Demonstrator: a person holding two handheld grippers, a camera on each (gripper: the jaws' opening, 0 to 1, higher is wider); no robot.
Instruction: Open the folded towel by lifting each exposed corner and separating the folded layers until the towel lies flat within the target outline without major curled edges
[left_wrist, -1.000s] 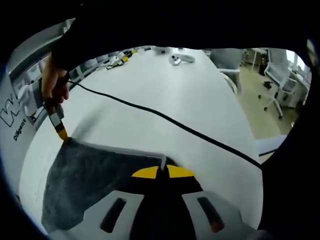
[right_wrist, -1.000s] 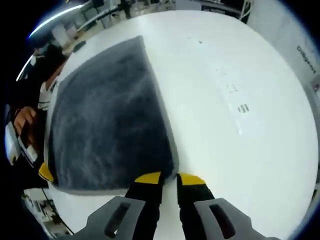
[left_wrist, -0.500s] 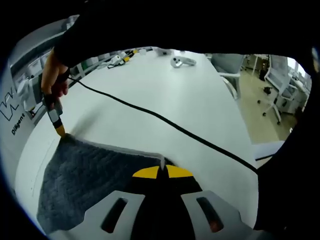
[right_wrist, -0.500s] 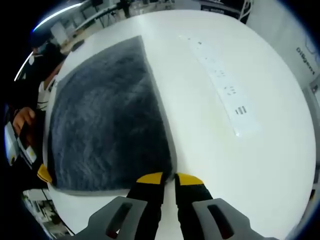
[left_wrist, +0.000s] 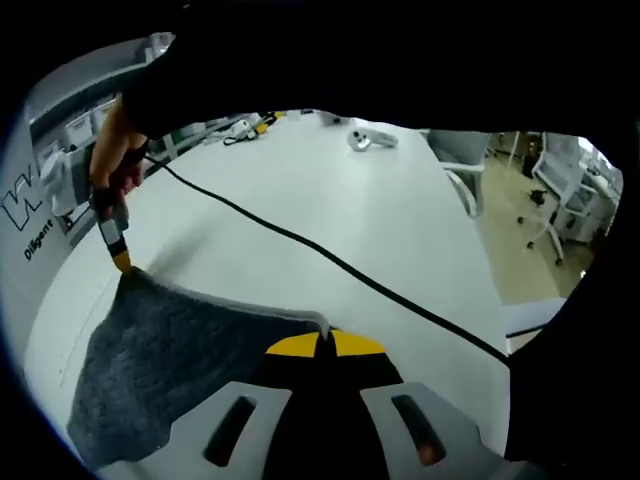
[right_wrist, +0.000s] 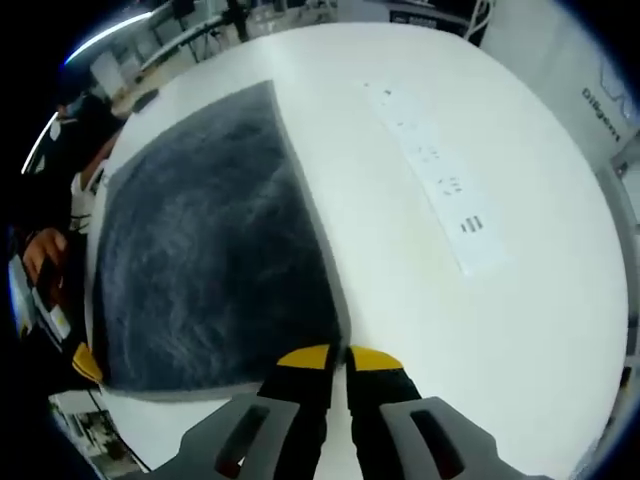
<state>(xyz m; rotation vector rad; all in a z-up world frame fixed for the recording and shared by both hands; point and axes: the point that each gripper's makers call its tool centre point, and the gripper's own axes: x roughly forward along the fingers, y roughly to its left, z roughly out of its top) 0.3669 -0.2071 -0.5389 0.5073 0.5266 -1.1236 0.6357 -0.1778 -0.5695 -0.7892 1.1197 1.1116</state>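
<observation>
Gripping adjacent corners of the grey towel (right_wrist: 210, 250), the left gripper (left_wrist: 325, 343) and right gripper (right_wrist: 339, 356) have jaws pinched narrow on cloth. Since a second ago the sheet looks drawn tauter across the white table (right_wrist: 520, 330), suggesting spreading is nearly done.

White bench (left_wrist: 400, 210) bearing a dark grey towel (right_wrist: 210, 250) spread just ahead of the fingers; a black cable (left_wrist: 330, 262) crossing beyond it; a clear printed strip (right_wrist: 440, 185) beside the towel; a white controller (left_wrist: 370, 138) far off.
</observation>
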